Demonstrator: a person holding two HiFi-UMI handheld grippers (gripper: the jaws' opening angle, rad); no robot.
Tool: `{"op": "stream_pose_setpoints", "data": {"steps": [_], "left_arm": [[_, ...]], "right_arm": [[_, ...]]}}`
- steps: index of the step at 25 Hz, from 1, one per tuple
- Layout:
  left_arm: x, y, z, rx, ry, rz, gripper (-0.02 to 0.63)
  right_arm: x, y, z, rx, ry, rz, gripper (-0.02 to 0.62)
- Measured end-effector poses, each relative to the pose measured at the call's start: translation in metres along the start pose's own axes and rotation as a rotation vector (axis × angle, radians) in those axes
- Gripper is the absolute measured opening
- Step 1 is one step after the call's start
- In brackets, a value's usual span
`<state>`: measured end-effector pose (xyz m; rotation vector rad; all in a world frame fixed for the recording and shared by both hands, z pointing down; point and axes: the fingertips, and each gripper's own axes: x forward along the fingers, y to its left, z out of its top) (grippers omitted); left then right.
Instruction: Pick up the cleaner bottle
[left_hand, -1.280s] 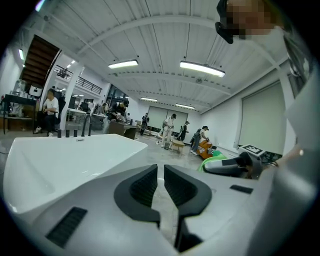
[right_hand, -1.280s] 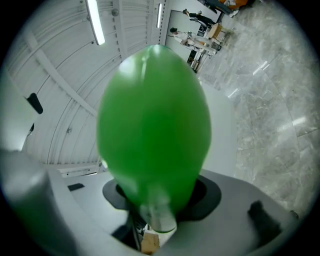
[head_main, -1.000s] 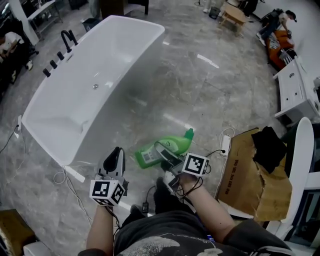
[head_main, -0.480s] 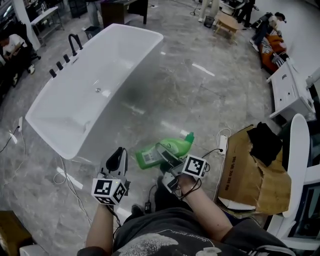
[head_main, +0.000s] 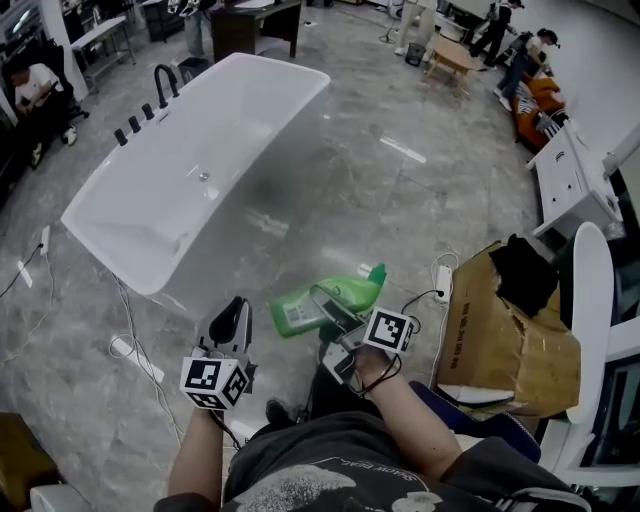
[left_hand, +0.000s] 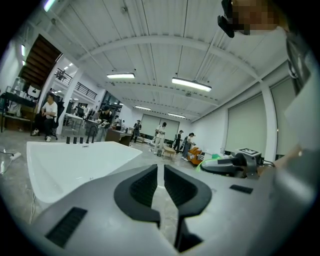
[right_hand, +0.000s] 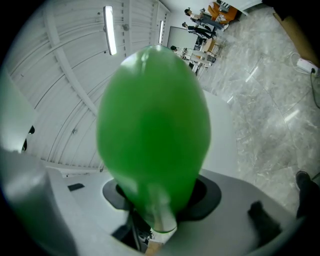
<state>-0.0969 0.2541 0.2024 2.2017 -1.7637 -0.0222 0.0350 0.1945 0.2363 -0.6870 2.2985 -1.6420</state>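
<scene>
Nearest the person, the left gripper (head_main: 232, 312) is hovering with its jaws drawn together on nothing. Just beside it, the right gripper (head_main: 330, 308) is clamping the green cleaner bottle (head_main: 352, 291), which is lying sideways over the marble floor (head_main: 420, 190). Beyond, a white bathtub (head_main: 150, 200) is standing.
</scene>
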Motion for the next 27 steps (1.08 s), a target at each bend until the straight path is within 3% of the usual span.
{"op": "stream_pose_setpoints", "data": {"steps": [8,27], "left_arm": [[-0.045,-0.007,0.003,-0.003,-0.018,-0.022,0.051],[-0.083,-0.017,-0.007,0.004,0.002,-0.098,0.051]], "right_arm": [[-0.017,0.025,-0.043,-0.016,-0.004,0.005,0.195],[-0.034,0.044,-0.079,0.007,-0.047,-0.022,0.195]]}}
